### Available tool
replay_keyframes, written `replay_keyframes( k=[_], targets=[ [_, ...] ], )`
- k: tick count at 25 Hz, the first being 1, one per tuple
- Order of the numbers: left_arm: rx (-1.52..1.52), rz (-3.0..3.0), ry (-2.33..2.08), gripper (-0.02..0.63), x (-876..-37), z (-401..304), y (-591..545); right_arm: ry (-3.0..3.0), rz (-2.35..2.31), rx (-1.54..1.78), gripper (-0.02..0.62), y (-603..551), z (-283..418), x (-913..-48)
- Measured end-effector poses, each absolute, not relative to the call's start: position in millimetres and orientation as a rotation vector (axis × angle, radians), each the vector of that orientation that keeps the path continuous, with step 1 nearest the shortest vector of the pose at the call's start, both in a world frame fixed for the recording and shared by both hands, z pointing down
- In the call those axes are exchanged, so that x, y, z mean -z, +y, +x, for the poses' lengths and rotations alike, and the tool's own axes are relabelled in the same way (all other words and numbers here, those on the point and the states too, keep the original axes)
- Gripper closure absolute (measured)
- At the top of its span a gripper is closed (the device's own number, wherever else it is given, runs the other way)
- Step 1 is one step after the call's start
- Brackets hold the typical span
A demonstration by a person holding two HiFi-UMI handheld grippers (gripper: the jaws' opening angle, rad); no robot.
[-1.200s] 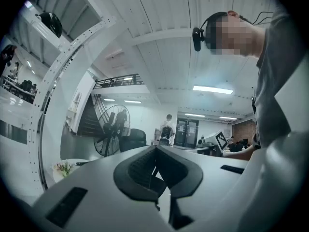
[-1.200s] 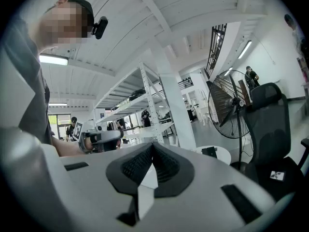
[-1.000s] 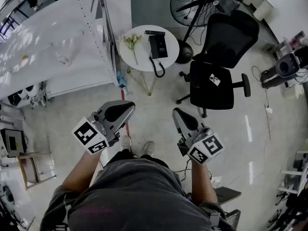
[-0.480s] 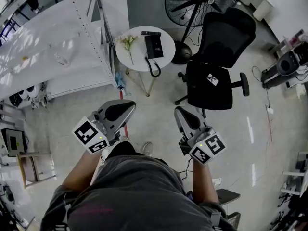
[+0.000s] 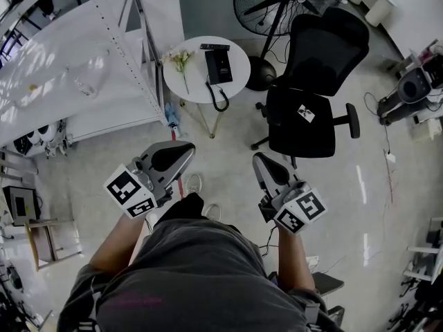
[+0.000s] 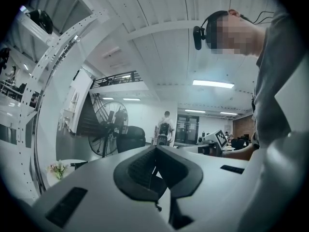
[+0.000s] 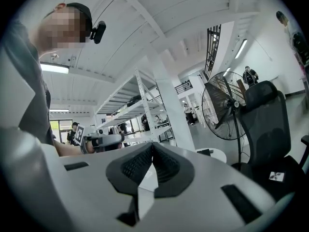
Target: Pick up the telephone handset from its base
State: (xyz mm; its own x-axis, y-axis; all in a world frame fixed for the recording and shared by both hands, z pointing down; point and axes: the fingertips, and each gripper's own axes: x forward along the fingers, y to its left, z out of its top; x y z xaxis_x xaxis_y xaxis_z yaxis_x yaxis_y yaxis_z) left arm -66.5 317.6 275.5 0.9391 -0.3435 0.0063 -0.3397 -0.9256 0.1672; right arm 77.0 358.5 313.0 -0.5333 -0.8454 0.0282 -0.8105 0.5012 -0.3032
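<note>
The pick-up hasn't begun: the telephone handset (image 5: 219, 66) sits on its base on the round table (image 5: 187, 81), well away from the person. The left gripper (image 5: 176, 154) and right gripper (image 5: 258, 160) have their jaws pressed together on nothing. Approach, opening and grasp are all left to do.

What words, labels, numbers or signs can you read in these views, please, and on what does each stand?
No text is readable anywhere.
The left hand-held gripper and right hand-held gripper bear only square black-and-white marker patterns, no letters.
On the office chair: a similar marker tag, no letters.
On the telephone: any print is too small to read.
</note>
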Motion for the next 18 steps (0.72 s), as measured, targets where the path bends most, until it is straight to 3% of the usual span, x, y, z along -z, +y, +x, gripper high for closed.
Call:
replay_keyframes(
  k=[18],
  targets=[
    [0.064,2.858,-0.478,0.592,-309.1,-36.1,152.5,2.642,-1.519,0.495,0.577,206.0,100.5,-339.1]
  ],
)
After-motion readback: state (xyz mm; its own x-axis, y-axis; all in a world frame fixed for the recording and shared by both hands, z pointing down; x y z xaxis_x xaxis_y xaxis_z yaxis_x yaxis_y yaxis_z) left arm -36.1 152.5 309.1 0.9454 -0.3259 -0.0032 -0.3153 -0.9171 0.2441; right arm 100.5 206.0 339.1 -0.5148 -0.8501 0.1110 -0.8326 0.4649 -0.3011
